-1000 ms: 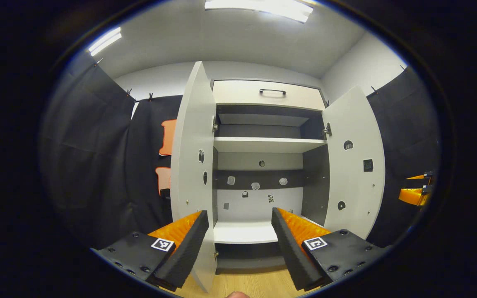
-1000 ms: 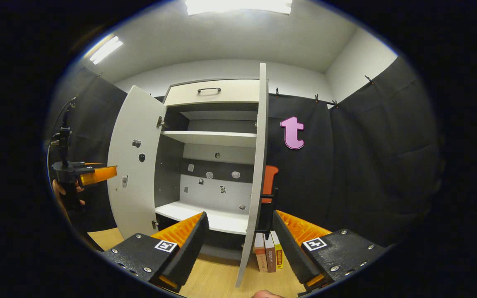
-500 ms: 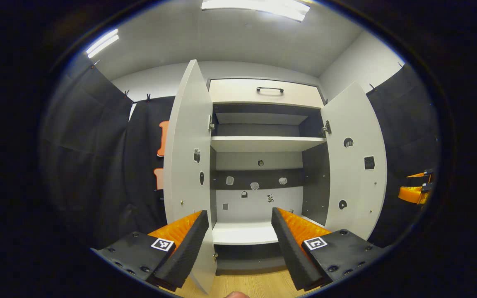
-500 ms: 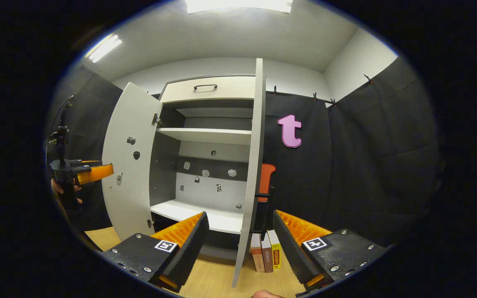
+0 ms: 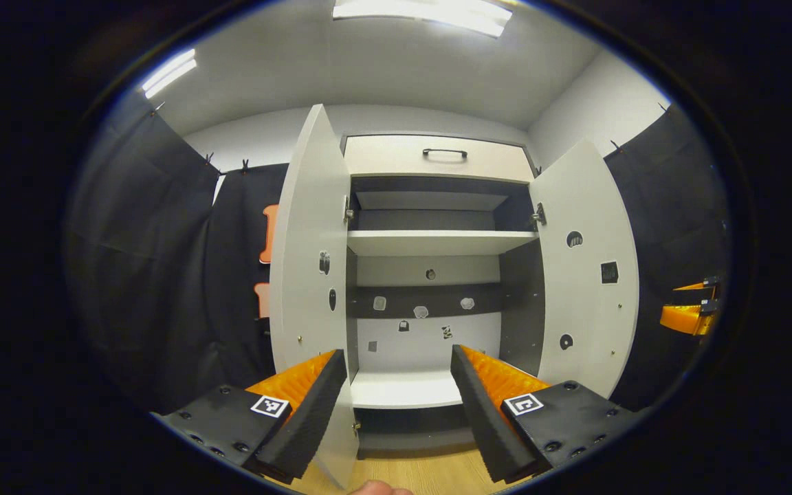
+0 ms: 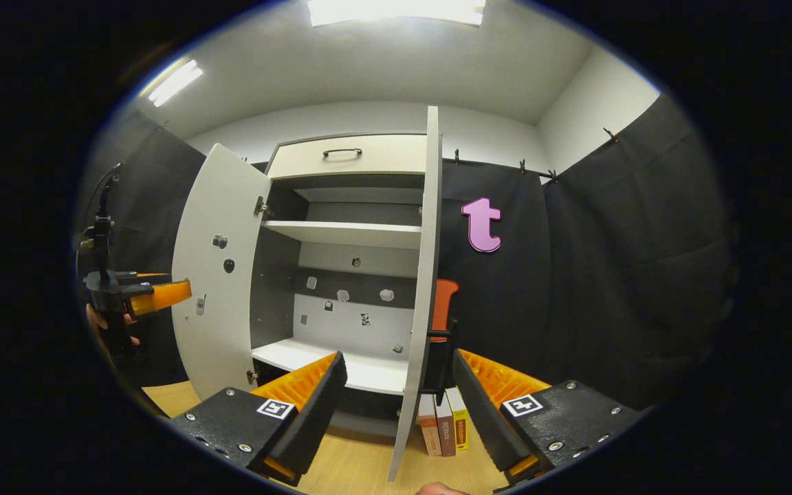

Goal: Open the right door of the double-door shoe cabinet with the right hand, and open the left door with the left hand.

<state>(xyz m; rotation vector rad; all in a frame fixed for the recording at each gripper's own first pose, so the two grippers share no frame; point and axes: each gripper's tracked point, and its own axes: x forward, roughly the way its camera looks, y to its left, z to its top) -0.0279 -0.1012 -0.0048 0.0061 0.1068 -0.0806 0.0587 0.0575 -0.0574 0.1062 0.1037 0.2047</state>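
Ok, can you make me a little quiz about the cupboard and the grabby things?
1. True or false: both doors of the shoe cabinet stand open.
2. What stands on the floor beside the right door? A) shoes B) books C) a ball
3. Fill in: the drawer above the shelves has a dark ____.

Key:
1. True: the left door and the right door are both swung out, and each open hand-held gripper holds nothing.
2. B, the books.
3. handle.
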